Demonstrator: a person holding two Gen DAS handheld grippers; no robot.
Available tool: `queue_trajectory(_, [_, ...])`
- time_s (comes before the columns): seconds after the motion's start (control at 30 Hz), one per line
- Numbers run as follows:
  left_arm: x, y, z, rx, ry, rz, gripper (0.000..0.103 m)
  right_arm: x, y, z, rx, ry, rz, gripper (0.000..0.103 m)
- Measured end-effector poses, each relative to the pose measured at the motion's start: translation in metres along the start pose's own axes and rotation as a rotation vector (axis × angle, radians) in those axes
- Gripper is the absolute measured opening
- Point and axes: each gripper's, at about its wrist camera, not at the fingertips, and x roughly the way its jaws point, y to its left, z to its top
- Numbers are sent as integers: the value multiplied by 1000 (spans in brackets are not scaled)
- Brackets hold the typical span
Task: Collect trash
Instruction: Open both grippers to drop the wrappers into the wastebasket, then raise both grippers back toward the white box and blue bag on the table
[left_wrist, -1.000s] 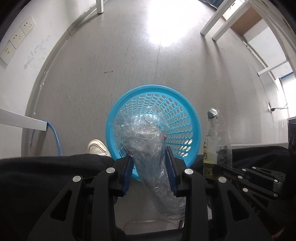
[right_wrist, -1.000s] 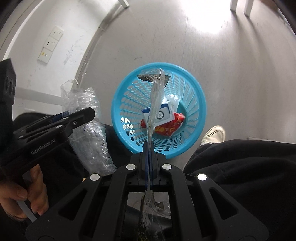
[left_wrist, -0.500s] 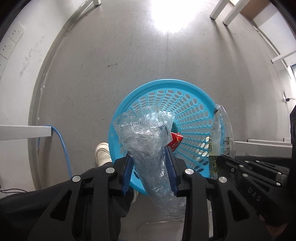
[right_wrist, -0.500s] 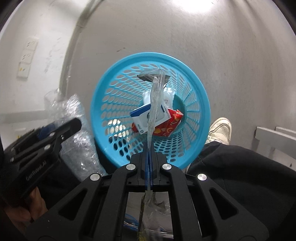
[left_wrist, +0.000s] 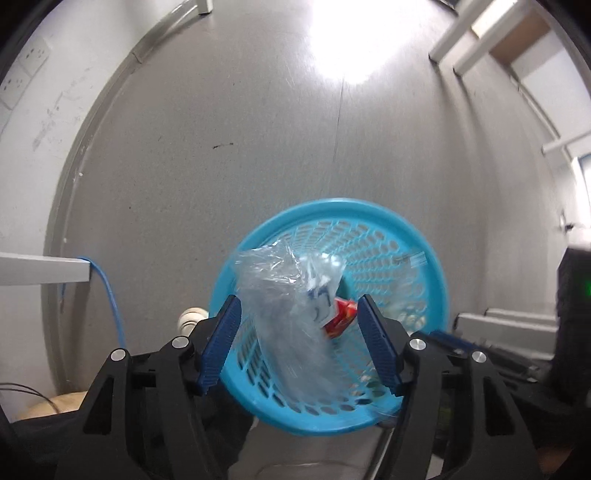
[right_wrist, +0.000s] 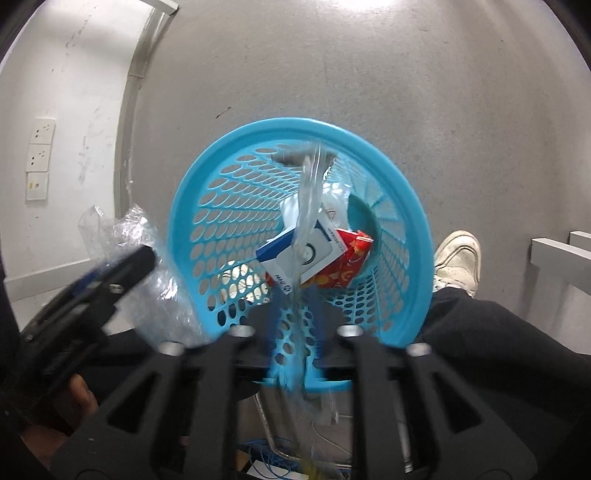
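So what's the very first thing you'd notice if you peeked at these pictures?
The bright blue basket on the grey floor, right in the middle of both views, with a red packet and a white and blue box at its bottom. Next, the crinkly clear plastic over the basket, between the open left gripper fingers.

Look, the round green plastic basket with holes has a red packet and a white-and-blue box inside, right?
Not quite: the round plastic basket with holes is bright blue, not green. The right wrist view shows it, with the red packet and the white-and-blue box inside.
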Motion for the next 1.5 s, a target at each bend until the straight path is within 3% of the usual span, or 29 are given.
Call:
queue_trajectory(0.23, [2, -3, -2, 13, 10, 24, 65, -3, -1, 2, 0, -12, -25, 35])
queue_trajectory(0.4, [1, -3, -8, 27, 33, 67, 65, -3, 16, -8, -105, 0, -170, 38])
queue_trajectory(0.73, [-36, 5, -28, 18, -16, 86, 66, -29, 35, -43, -225, -28, -286, 44])
queue_trajectory(0.83, [-48, 2, -38, 26, -36, 82, 70, -44, 41, -54, -256, -65, -294, 44])
queue_trajectory(1.13, [-93, -2, -71, 25, -161, 55, 72, -100, 51, -93, -328, -205, -295, 59])
queue_trajectory(1.3, [-114, 3, -86, -1, -220, 34, 77, -128, 50, -111, -339, -264, -295, 60])
queue_trajectory(1.5, [-138, 1, -106, 18, -282, 6, 84, -161, 50, -137, -367, -318, -266, 71])
